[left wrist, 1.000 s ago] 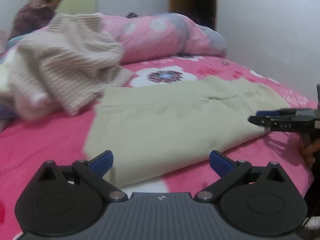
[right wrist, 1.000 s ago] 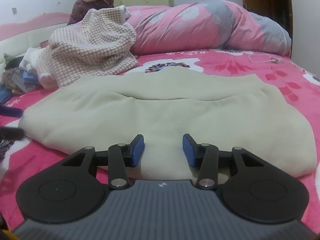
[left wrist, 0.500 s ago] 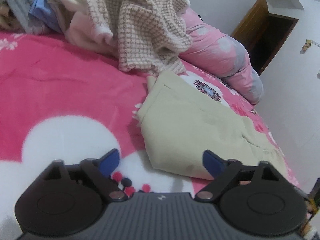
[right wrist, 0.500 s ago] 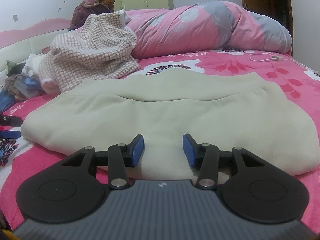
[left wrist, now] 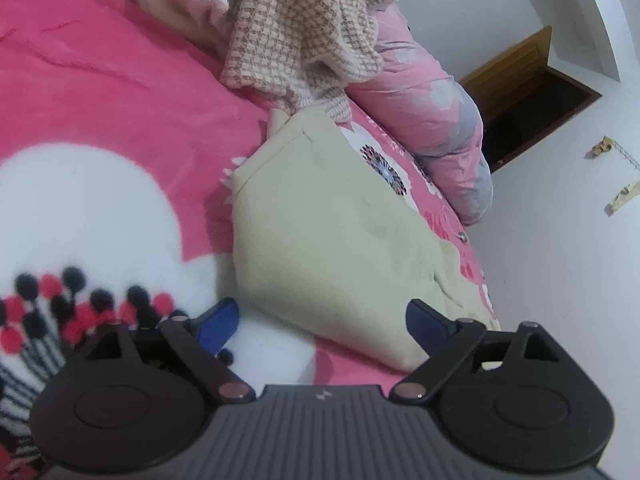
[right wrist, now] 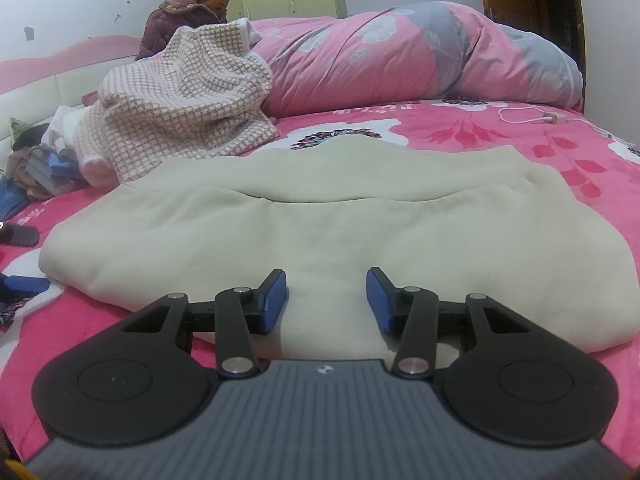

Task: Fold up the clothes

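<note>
A cream folded garment lies flat on the pink flowered bed. In the left wrist view the garment runs away from its near corner. My left gripper is open and empty, its jaws wide, right at the garment's near left corner. My right gripper is open and empty, low over the garment's front edge. The left gripper's fingertips show at the left edge of the right wrist view.
A checked knit sweater tops a heap of clothes at the back left. A rolled pink and grey duvet lies along the back. A person sits behind the heap. A white charger cable lies far right.
My left gripper has swung from facing across the garment to its left end and moved in close to the near corner. The right gripper has barely moved.
</note>
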{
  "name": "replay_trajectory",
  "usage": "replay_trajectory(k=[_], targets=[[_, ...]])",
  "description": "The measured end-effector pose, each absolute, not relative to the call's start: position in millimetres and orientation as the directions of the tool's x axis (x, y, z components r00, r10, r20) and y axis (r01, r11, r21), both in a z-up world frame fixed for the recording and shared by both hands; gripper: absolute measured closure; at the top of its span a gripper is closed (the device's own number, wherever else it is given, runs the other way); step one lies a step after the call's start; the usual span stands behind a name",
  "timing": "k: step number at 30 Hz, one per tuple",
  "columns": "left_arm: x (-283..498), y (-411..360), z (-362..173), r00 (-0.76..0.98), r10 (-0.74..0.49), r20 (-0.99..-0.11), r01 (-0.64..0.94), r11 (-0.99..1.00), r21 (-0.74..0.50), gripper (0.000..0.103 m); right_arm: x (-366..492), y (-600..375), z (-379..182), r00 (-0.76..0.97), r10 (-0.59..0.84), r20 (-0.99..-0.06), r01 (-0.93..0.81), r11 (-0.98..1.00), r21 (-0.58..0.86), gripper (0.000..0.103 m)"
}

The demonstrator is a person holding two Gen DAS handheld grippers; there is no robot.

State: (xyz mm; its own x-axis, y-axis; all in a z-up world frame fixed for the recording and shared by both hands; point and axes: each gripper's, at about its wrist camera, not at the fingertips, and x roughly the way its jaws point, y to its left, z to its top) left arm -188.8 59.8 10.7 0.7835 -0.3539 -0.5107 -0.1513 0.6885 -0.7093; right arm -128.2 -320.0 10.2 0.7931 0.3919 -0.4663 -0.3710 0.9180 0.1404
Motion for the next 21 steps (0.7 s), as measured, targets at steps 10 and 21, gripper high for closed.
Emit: replay_trajectory(k=[10, 21], targets=[[-160.1, 90.5, 7.0, 0.819, -0.35, -0.455, -0.149, 0.636, -0.758, 0.017, -127.6, -321.2, 10.2, 0.794, 0.391, -0.465, -0.371, 0.918, 0.138, 0.059], [-88.1, 112.0, 6.0, 0.744, -0.442, -0.501, -0.115, 0.655, -0.747, 0.021, -127.3, -322.8, 10.0, 0.794, 0.393, -0.464, -0.372, 0.917, 0.142, 0.059]])
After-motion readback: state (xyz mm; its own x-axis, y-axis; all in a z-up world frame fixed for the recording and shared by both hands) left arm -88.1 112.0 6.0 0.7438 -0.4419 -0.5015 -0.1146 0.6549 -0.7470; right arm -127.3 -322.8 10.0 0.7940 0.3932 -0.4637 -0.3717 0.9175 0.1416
